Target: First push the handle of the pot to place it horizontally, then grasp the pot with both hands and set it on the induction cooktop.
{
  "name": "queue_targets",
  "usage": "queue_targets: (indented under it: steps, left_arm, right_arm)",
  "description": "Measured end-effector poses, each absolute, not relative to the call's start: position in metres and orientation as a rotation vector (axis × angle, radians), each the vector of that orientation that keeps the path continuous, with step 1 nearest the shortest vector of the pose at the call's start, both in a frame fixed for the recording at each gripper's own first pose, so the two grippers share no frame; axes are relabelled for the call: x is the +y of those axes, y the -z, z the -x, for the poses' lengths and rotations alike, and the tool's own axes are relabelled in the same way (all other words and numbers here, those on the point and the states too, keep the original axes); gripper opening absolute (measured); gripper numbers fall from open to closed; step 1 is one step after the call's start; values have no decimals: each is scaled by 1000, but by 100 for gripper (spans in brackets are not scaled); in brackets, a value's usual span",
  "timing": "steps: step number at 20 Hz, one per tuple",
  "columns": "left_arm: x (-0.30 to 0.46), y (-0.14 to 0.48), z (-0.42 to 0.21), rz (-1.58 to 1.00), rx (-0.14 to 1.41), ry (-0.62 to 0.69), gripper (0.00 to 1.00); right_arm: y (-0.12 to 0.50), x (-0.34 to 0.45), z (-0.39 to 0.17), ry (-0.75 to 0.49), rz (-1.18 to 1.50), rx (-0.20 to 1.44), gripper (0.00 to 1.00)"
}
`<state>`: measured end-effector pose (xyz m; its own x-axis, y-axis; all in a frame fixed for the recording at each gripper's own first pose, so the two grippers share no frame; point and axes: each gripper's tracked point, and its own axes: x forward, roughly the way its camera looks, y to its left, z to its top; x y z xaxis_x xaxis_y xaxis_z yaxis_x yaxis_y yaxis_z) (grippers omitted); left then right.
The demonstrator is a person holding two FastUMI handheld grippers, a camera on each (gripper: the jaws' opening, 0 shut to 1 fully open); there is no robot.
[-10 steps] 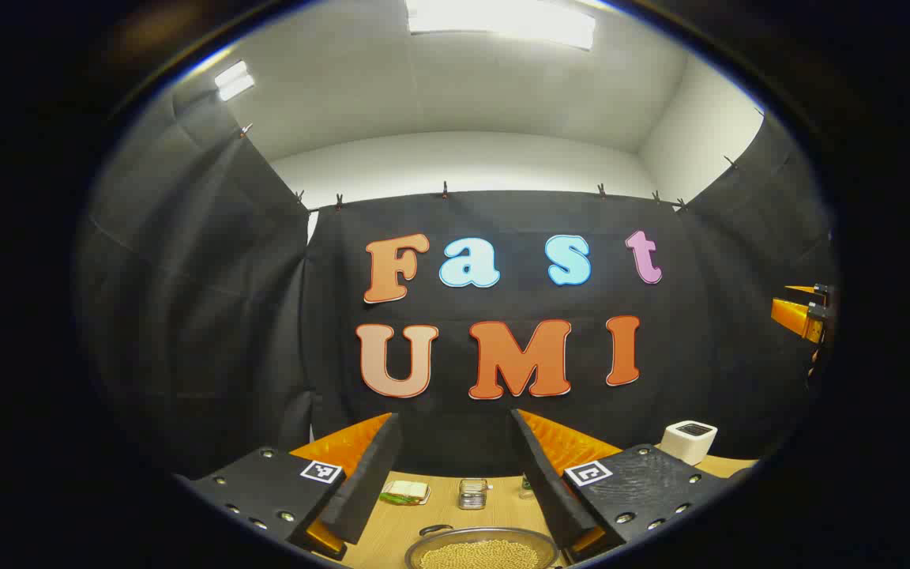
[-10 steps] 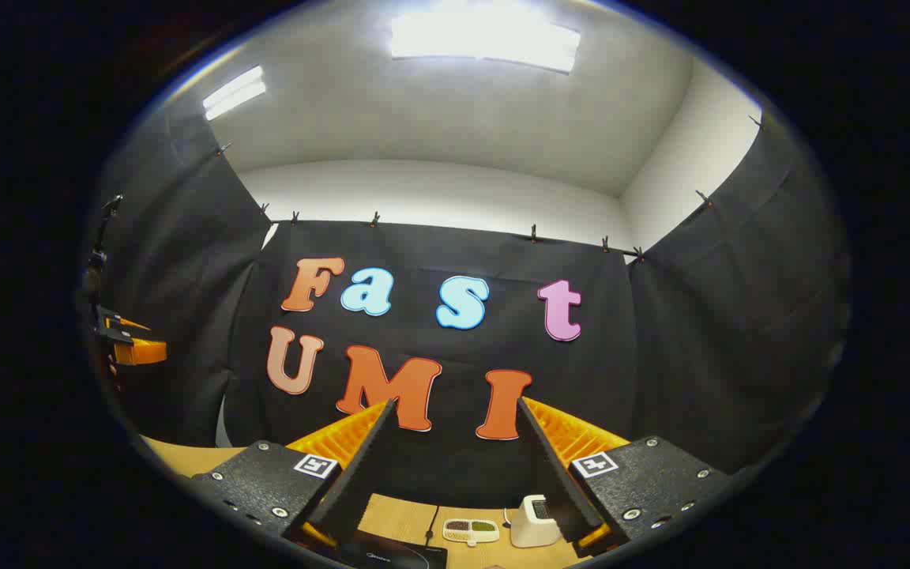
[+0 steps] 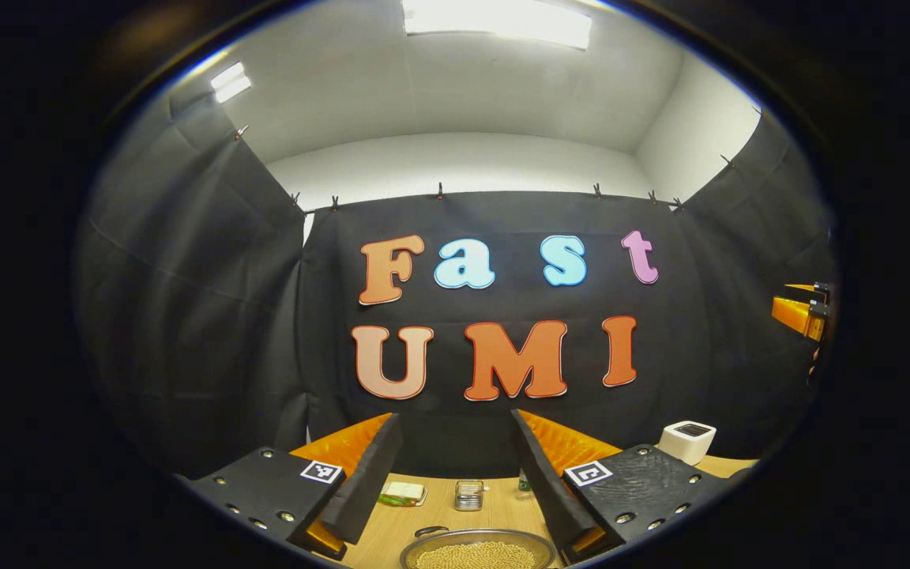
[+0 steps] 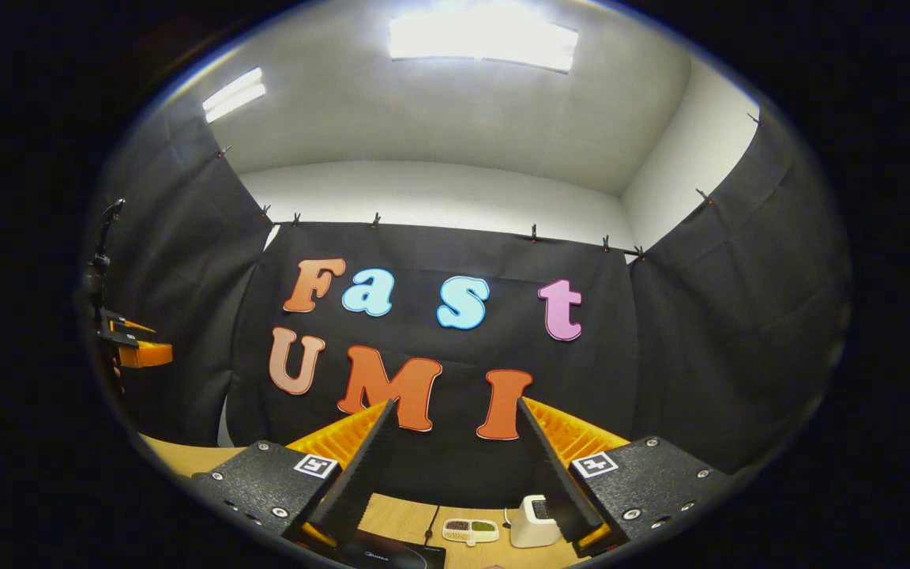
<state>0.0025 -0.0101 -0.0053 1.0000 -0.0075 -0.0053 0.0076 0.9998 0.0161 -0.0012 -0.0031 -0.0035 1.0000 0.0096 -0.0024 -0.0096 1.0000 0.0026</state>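
A metal pot (image 3: 477,552) full of pale beans sits on the wooden table (image 3: 502,510) at the bottom edge of the left gripper view, with a dark handle loop (image 3: 431,530) at its far left rim. My left gripper (image 3: 455,417) hangs open above and in front of the pot, holding nothing. In the right gripper view the dark induction cooktop (image 4: 392,557) lies at the bottom edge, under my right gripper (image 4: 455,405), which is open and holds nothing. Each gripper also appears far off in the other's view: right gripper (image 3: 799,312), left gripper (image 4: 135,348).
Behind the pot lie a small flat packet (image 3: 404,494) and a small metal container (image 3: 469,495). A white box (image 3: 688,441) stands at the back right. Near the cooktop are a small dish of beans (image 4: 471,530), a white box (image 4: 532,521) and a cable (image 4: 430,521).
Almost nothing has changed. The scene in the left gripper view has slid a few pixels left, and the pot sits slightly lower. Both grippers stay open.
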Motion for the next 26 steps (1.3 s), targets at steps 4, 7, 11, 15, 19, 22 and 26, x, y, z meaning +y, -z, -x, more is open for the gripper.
queue_targets:
  steps: [4,7,11,15,19,22,26]
  left_arm:
    - [-14,4,-4,-21,-1,13,87]
    - [-17,9,-4,-34,12,23,86]
    - [-24,23,-5,-40,59,50,86]
    - [-36,47,-7,-16,147,98,92]
    - [-41,91,-7,31,298,141,52]
    - [-42,127,-7,39,413,149,20]
    - [-53,176,1,69,563,190,2]
  right_arm:
    - [10,-4,2,-15,1,13,92]
    - [13,-4,2,-20,-1,13,92]
    - [21,-4,2,-23,6,24,92]
    - [28,-6,5,-31,5,35,92]
    - [34,-7,4,-28,11,42,92]
    - [41,-7,6,-34,9,54,92]
    - [53,-7,7,-34,0,66,92]
